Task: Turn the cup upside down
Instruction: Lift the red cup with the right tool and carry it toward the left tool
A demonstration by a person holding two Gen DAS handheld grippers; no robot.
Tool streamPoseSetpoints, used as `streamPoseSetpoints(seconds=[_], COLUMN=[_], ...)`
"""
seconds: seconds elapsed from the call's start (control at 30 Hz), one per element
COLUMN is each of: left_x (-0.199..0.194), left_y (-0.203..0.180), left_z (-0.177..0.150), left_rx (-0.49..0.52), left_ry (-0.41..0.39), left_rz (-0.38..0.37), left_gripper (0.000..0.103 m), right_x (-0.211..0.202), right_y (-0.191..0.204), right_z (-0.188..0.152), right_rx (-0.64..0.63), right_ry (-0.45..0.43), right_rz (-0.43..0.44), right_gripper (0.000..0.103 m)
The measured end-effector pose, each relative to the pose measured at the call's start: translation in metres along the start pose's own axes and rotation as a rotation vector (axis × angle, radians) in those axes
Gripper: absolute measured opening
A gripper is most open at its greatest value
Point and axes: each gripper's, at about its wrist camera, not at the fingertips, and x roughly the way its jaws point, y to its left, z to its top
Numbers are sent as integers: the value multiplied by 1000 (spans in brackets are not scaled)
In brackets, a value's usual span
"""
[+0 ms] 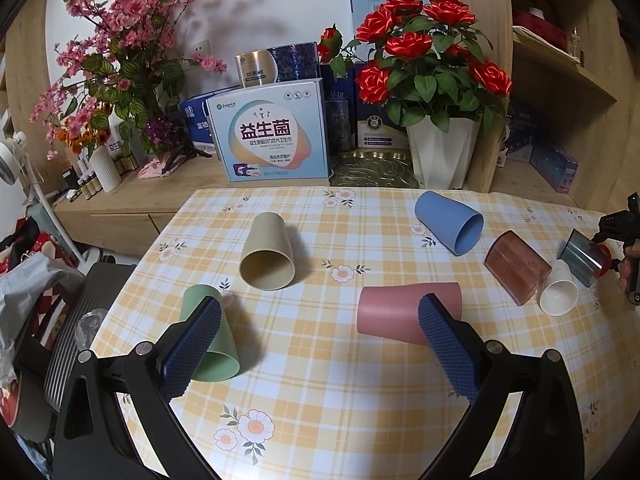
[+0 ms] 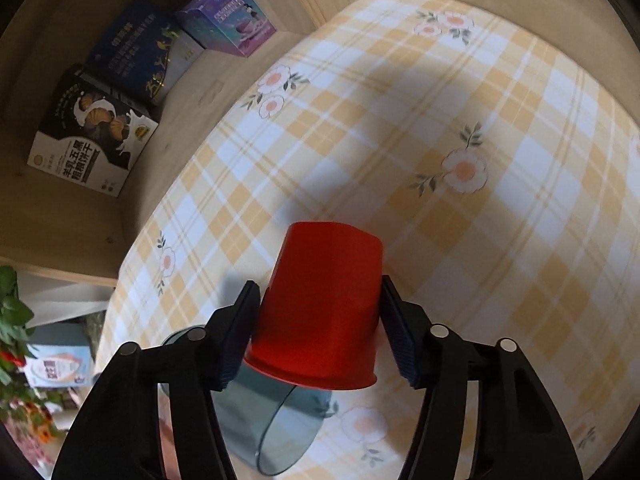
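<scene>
My right gripper (image 2: 320, 320) is shut on a red cup (image 2: 320, 304) and holds it tilted above the checked tablecloth (image 2: 480, 240), base pointing away, rim toward the camera. A clear blue-grey cup (image 2: 280, 432) lies on its side just below it. My left gripper (image 1: 320, 344) is open and empty above the table. In the left wrist view, a green cup (image 1: 224, 344) stands upside down behind the left finger, and a pink cup (image 1: 392, 316) lies on its side behind the right finger. The red cup (image 1: 605, 258) and right gripper (image 1: 624, 256) show at the far right.
A beige cup (image 1: 268, 256), a blue cup (image 1: 448, 222), a clear brown cup (image 1: 516, 266), a white cup (image 1: 560, 294) and the blue-grey cup (image 1: 580, 258) lie on their sides. Boxes (image 1: 276, 136) and a rose pot (image 1: 440, 148) stand behind the table. Shelf boxes (image 2: 132, 80) sit left of the table edge.
</scene>
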Motion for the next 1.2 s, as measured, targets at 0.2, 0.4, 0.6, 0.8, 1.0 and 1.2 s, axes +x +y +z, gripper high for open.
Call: streamPoseSetpoints(seconds=[0.2,0.4,0.6,0.8,1.0,1.2], left_x=[-1,-8,-14,-21,-34,-38], left_y=[1,4,13,25,46,67], left_z=[-1,-5,-19,-34,-47,-56], left_rx=[-7,-21,-33,-50,-71,-118], left_ry=[9,16,32,58,71,83], left_rz=[-25,-50,-60,-59,-34,-14], left_gripper=[89,89,89,89,89,89], right_x=[-31,-85,-128,-114,-83,-75], right_y=[-10,-17,-9,37,95,121], right_z=[0,-29,-123,-245,-344,-384], right_rx=[-80,-255,-455,-646,-794,-879], right_ry=[-71,-127,-45,127,235,257], right_rz=[8,-7,86,194,231,189], right_gripper=[57,57,57,57,57,57])
